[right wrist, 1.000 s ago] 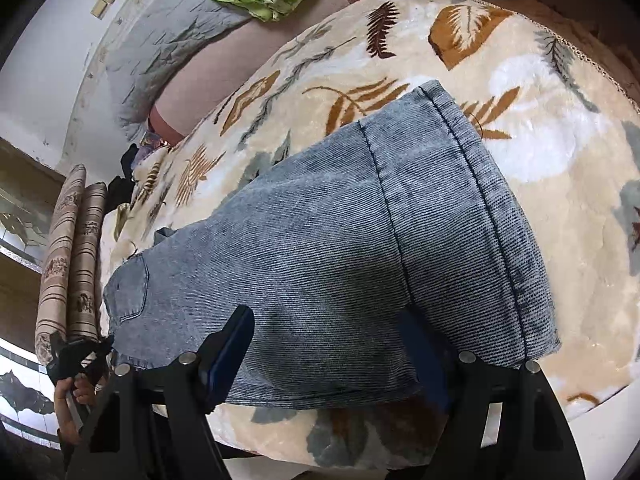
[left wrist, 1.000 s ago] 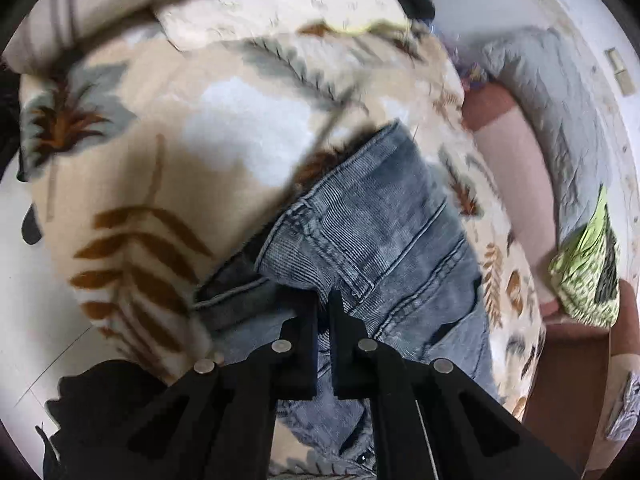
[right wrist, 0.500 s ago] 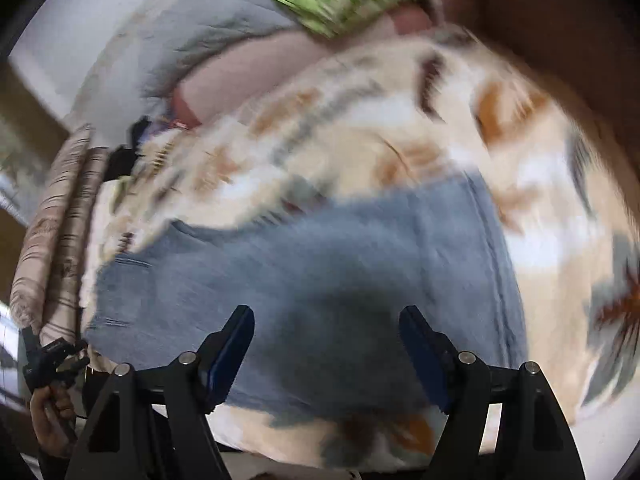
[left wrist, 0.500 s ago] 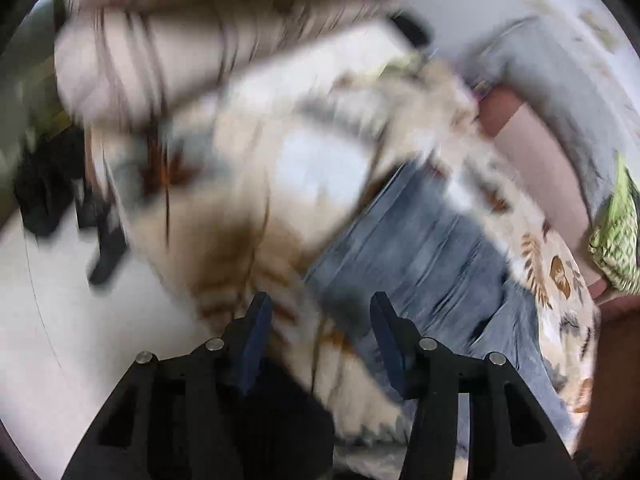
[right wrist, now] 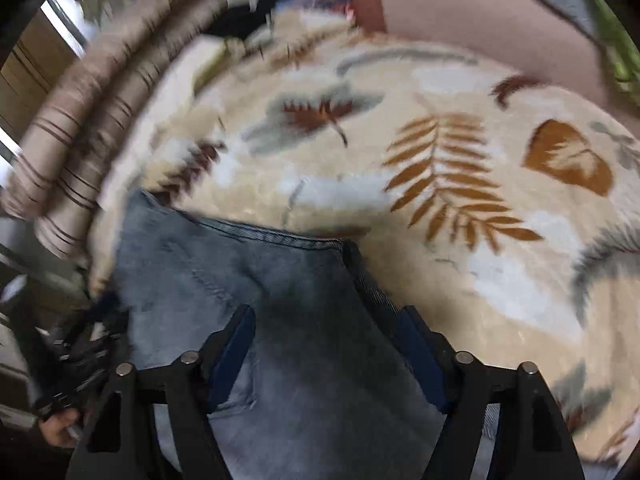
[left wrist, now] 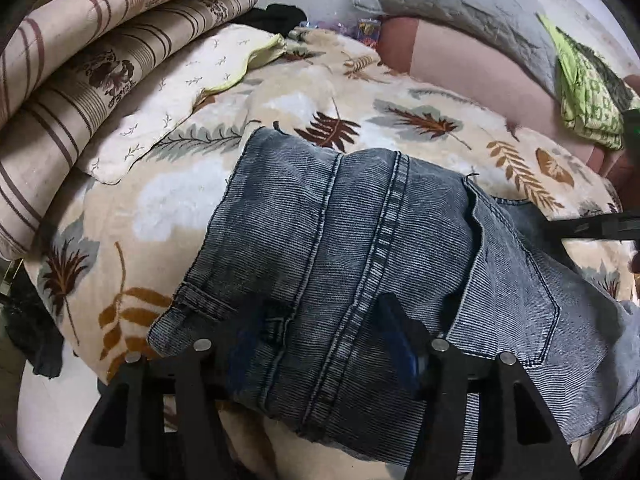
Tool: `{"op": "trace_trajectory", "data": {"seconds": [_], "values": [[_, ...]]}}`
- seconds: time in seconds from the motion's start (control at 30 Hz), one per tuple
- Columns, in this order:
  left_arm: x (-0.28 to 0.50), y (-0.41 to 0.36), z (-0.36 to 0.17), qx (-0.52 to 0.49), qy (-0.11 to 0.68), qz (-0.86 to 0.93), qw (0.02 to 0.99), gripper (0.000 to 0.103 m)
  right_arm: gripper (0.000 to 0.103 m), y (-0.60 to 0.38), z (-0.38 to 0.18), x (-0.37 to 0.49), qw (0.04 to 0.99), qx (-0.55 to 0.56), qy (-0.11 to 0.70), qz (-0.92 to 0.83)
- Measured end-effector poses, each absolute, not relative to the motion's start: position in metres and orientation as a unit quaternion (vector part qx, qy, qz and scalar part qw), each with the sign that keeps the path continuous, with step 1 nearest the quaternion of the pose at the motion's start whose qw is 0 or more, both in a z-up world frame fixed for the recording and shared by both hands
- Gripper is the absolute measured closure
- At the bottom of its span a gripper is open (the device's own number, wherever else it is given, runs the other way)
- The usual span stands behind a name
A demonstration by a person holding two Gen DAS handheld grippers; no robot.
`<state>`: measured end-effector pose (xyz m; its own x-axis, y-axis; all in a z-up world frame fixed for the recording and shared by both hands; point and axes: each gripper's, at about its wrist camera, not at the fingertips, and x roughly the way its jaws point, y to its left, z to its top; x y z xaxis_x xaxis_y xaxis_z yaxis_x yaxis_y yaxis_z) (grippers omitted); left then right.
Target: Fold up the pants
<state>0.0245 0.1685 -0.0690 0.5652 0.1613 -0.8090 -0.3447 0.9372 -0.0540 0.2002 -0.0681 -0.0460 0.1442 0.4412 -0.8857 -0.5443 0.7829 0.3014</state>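
The blue denim pants [left wrist: 360, 248] lie folded on the leaf-print blanket [left wrist: 248, 92]; the waistband and a back pocket face me. My left gripper [left wrist: 324, 328] is open just over the near edge of the denim, holding nothing. In the blurred right wrist view the pants [right wrist: 280, 320] fill the lower left, and my right gripper [right wrist: 328, 340] is open just above them. The right gripper also shows at the right edge of the left wrist view [left wrist: 600, 228].
Striped rolled bedding [left wrist: 80, 48] and a cream pillow [left wrist: 180, 92] lie at the left. A grey quilted cushion [left wrist: 460, 4], a pink mattress [left wrist: 460, 60] and a green patterned cloth [left wrist: 584, 88] lie at the back right. The blanket's near edge drops off at the lower left.
My left gripper let go of the waistband, opened and swung back over the folded pants. My right gripper stayed open and moved along the pants toward the waist end.
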Motion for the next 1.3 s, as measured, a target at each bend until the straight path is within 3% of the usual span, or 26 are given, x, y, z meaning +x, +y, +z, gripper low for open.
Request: {"op": "trace_trajectory", "data": {"seconds": [0.07, 0.3, 0.43, 0.53, 0.63, 0.67, 0.7, 0.87, 0.9, 0.93, 1.0, 1.07, 1.1, 1.17, 1.23, 1.3], "values": [[0.020, 0.168, -0.069, -0.101, 0.440, 0.140, 0.881, 0.040, 0.098, -0.056, -0.067, 0.204, 0.737, -0.074, 0.592, 0.318], [0.016, 0.167, -0.070, -0.108, 0.432, 0.136, 0.885, 0.037, 0.101, -0.044, -0.046, 0.211, 0.779, -0.148, 0.541, 0.279], [0.016, 0.166, -0.070, -0.105, 0.432, 0.135, 0.886, 0.037, 0.099, -0.037, -0.071, 0.217, 0.774, -0.142, 0.555, 0.271], [0.015, 0.167, -0.070, -0.104, 0.430, 0.134, 0.887, 0.036, 0.091, -0.070, -0.051, 0.203, 0.807, -0.077, 0.528, 0.252], [0.017, 0.166, -0.070, -0.101, 0.431, 0.139, 0.886, 0.036, 0.068, -0.129, -0.012, 0.167, 0.844, 0.016, 0.481, 0.237], [0.017, 0.165, -0.070, -0.100, 0.431, 0.140, 0.886, 0.036, 0.040, -0.155, -0.004, 0.152, 0.844, 0.062, 0.475, 0.240], [0.017, 0.165, -0.070, -0.098, 0.432, 0.141, 0.885, 0.036, 0.025, -0.172, -0.003, 0.140, 0.842, 0.096, 0.474, 0.238], [0.018, 0.163, -0.069, -0.096, 0.436, 0.147, 0.883, 0.035, 0.024, -0.291, -0.054, 0.122, 0.815, 0.241, 0.505, 0.154], [0.018, 0.163, -0.068, -0.094, 0.438, 0.146, 0.882, 0.035, 0.036, -0.312, -0.081, 0.131, 0.796, 0.259, 0.535, 0.117], [0.018, 0.162, -0.066, -0.090, 0.444, 0.146, 0.880, 0.035, 0.037, -0.334, -0.101, 0.135, 0.769, 0.312, 0.546, 0.116], [0.011, 0.161, -0.057, -0.087, 0.442, 0.142, 0.882, 0.035, 0.037, -0.346, -0.080, 0.126, 0.774, 0.351, 0.509, 0.135], [0.003, 0.158, -0.046, -0.090, 0.429, 0.142, 0.887, 0.035, 0.032, -0.347, -0.044, 0.108, 0.809, 0.325, 0.462, 0.163], [-0.002, 0.155, -0.039, -0.092, 0.418, 0.138, 0.893, 0.033, 0.022, -0.351, -0.034, 0.097, 0.819, 0.325, 0.442, 0.167], [-0.005, 0.146, -0.033, -0.088, 0.405, 0.125, 0.902, 0.025, 0.013, -0.366, -0.039, 0.085, 0.821, 0.338, 0.437, 0.142], [0.001, 0.135, -0.036, -0.069, 0.412, 0.115, 0.901, 0.025, 0.017, -0.381, -0.082, 0.096, 0.800, 0.341, 0.487, 0.089], [0.015, 0.127, -0.053, -0.048, 0.453, 0.107, 0.884, 0.025, 0.018, -0.393, -0.089, 0.100, 0.794, 0.369, 0.472, 0.105]]}}
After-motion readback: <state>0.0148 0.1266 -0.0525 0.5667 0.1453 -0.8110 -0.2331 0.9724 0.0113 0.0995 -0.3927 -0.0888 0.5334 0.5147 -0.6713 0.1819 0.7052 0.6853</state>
